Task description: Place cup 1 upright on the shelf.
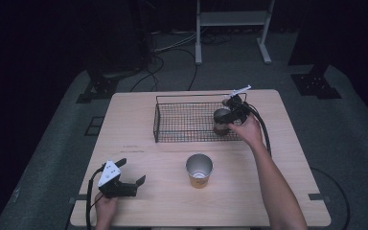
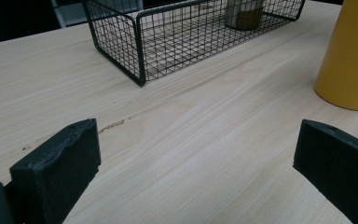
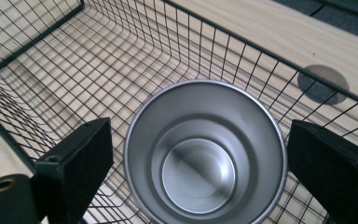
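Right tongs [image 3: 198, 154]: spread, astride my steel cup [image 3: 205, 154], pads clear.
Left tongs [image 2: 191, 163]: spread, idle, lower left.
Basket [image 1: 160, 112]: cup inside; I'd lift straight up.

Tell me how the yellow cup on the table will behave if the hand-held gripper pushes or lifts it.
The yellow cup looks like a stiff metal tumbler, so it should keep its shape under squeeze. It is tall with a base narrower than its rim, so a high push would probably tip it. Its smooth wall may slip; once on its side, it would likely roll.
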The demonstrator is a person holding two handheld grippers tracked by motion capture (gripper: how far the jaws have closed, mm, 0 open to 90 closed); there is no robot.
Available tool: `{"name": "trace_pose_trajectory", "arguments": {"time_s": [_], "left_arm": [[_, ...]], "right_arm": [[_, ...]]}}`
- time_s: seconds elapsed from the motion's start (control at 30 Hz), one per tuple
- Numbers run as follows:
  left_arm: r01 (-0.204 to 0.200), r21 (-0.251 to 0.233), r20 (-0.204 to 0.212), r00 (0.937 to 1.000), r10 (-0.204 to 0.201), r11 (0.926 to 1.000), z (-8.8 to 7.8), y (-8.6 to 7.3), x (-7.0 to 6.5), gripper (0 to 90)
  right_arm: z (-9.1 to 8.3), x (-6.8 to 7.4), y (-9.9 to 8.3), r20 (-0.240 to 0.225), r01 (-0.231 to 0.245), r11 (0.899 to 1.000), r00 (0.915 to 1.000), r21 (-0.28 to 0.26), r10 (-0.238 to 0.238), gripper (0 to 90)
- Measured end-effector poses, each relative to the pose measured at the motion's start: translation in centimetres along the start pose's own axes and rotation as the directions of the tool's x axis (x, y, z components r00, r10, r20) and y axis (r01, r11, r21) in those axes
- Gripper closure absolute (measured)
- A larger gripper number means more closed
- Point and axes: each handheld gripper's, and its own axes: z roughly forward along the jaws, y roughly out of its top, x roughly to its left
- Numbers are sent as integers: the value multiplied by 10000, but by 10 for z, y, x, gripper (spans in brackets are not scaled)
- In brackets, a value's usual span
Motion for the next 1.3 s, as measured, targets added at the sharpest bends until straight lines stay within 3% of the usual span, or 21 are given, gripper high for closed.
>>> {"name": "trace_pose_trajectory", "arguments": {"time_s": [0.5,0.6,1.0,1.3], "left_arm": [[-23,55,-3,10000,23,10000,0,0,0,0],[-54,61,-10,10000,54,10000,0,0,0,0],[1,-12,13,10000,-1,10000,0,0,0,0],[-6,-10,27,10000,6,10000,0,0,0,0]], "right_arm": [[-31,1,3,-92,171,9962,9998,-854,-179,60],[-43,6,0,-94,376,9930,9992,-1116,-389,60],[-65,16,-18,-366,710,9918,9965,-1066,-753,60],[-89,32,-40,-484,1289,9841,9896,-1223,-1356,60]]}}
